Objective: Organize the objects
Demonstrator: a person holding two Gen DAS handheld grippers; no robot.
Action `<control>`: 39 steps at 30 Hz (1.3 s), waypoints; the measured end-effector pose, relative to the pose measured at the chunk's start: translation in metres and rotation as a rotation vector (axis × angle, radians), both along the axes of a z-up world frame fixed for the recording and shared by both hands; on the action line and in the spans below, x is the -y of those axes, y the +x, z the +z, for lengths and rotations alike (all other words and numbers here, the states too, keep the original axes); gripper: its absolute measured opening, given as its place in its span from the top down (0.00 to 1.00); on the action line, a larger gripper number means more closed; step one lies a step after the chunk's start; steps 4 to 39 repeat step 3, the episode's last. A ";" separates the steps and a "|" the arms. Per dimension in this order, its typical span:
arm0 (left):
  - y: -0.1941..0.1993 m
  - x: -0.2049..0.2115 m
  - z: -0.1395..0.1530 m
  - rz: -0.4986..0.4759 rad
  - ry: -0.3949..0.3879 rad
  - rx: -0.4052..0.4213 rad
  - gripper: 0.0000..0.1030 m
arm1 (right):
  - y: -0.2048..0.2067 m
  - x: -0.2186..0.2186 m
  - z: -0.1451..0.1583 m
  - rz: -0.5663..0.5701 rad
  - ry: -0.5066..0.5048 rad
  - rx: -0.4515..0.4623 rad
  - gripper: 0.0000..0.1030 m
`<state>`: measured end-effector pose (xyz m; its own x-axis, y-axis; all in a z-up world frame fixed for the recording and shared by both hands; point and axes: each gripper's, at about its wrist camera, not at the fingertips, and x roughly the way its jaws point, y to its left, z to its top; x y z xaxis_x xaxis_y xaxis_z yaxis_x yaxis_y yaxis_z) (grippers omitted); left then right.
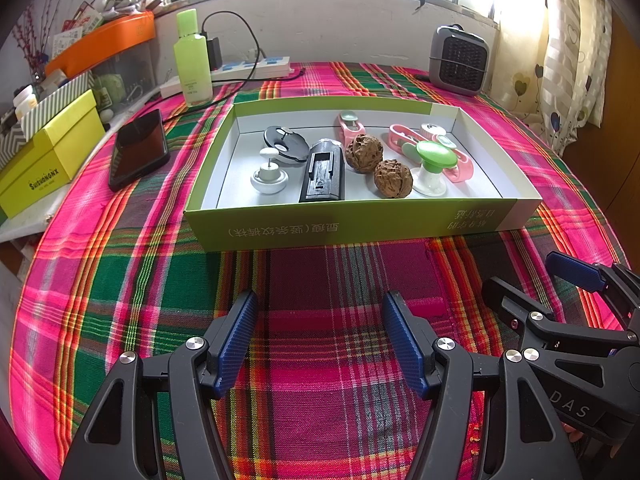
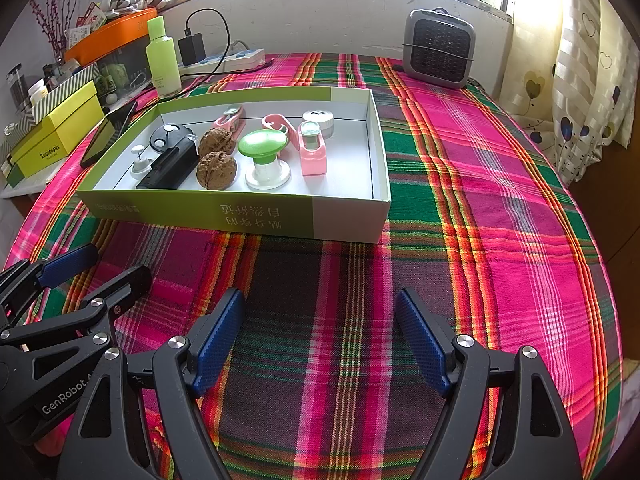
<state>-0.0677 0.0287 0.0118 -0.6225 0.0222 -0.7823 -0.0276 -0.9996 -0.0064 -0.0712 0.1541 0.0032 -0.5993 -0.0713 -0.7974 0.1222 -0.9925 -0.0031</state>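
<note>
Right wrist: "GenRobot" on left claw (image 2: 60, 276); both claws agape, empty; right claw (image 2: 320, 344)

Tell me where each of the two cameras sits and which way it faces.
Left wrist: sits on the open left gripper, angled down over the plaid tablecloth toward the shallow green cardboard box; the right gripper shows at the right edge.
Right wrist: sits on the open right gripper, facing likewise; the box lies left of centre, the left gripper at the left edge.
Shared: box, two brown walnuts, grey fan heater.
</note>
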 end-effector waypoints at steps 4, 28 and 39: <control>0.000 0.000 0.000 0.000 0.000 0.000 0.38 | 0.000 0.000 0.000 0.000 0.000 0.000 0.24; 0.000 0.000 0.000 0.000 0.000 0.000 0.38 | 0.000 0.000 0.000 0.000 0.000 0.000 0.24; 0.000 0.000 0.000 0.000 0.000 0.000 0.38 | 0.000 0.000 0.000 0.000 0.000 0.000 0.24</control>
